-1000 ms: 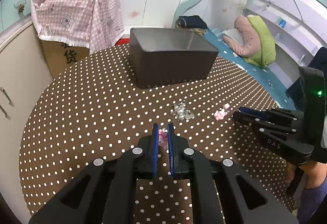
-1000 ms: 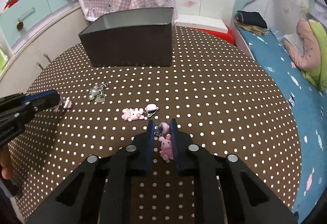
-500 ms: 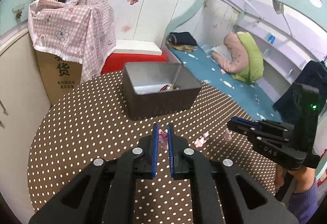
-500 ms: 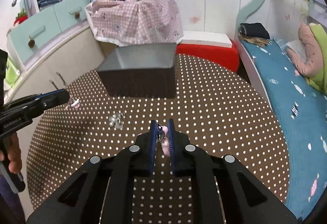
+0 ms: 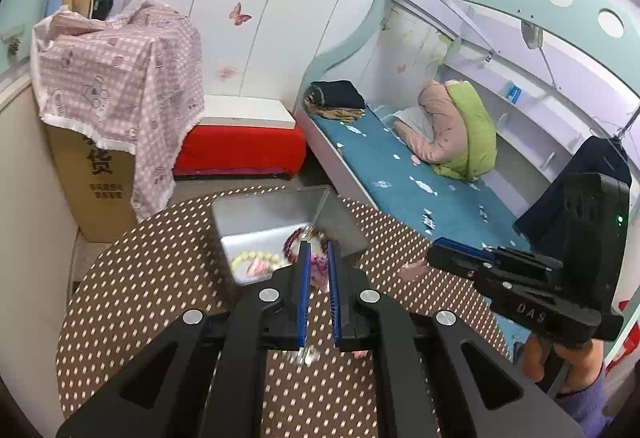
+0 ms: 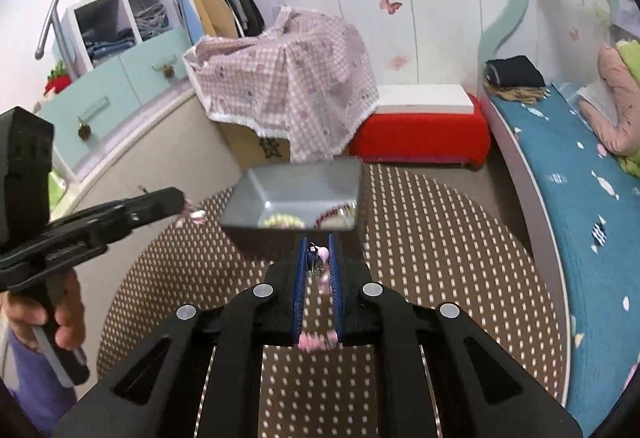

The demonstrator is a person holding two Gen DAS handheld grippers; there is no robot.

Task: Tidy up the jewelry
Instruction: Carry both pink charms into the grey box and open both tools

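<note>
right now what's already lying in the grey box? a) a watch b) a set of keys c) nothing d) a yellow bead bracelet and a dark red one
d: the left wrist view shows a yellow bead bracelet and a dark red bracelet inside the grey box.

I see the box (image 5: 280, 222) on the table (image 5: 160, 278), toward its far edge, two bracelets (image 5: 256, 260) inside. My left gripper (image 5: 318, 270) holds a charm (image 5: 318, 272) above the box's near wall; my right gripper (image 6: 318, 262) holds another charm (image 6: 322, 256) just near of it.
</note>
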